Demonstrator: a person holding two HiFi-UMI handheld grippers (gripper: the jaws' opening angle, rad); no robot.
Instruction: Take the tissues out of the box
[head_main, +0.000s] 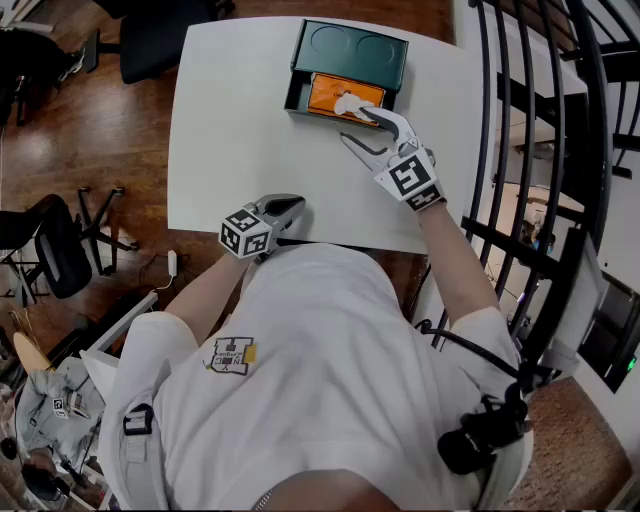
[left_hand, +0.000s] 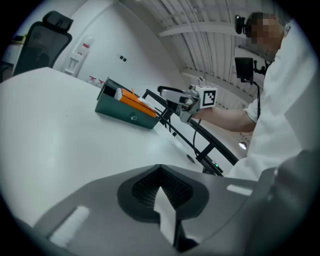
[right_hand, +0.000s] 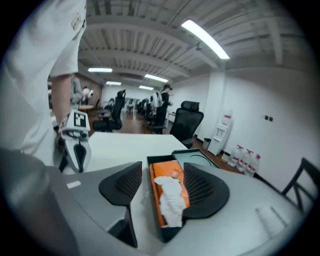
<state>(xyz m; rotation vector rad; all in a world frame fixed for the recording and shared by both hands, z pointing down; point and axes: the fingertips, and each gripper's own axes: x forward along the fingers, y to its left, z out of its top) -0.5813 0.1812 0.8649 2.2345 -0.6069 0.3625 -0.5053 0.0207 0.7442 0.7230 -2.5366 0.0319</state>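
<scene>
Right gripper (right_hand: 162, 172) jaws spread astride tissue (right_hand: 171, 200) poking from box (head_main: 388, 60), poised to pinch. Left gripper (head_main: 292, 208) clenched empty, idle well short of box.

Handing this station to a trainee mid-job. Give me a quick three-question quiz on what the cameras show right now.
1. True or false: the right gripper is clamped shut on the tissue.
2. What colour is the pack that the tissue sticks out of, inside the green box? A) blue B) orange C) black
3. Short answer: which gripper sits at the near edge of the table, away from the box?

Key:
1. False: its jaws stand apart, with the tissue between them.
2. B.
3. The left gripper, with its jaws together and nothing in them.
</scene>
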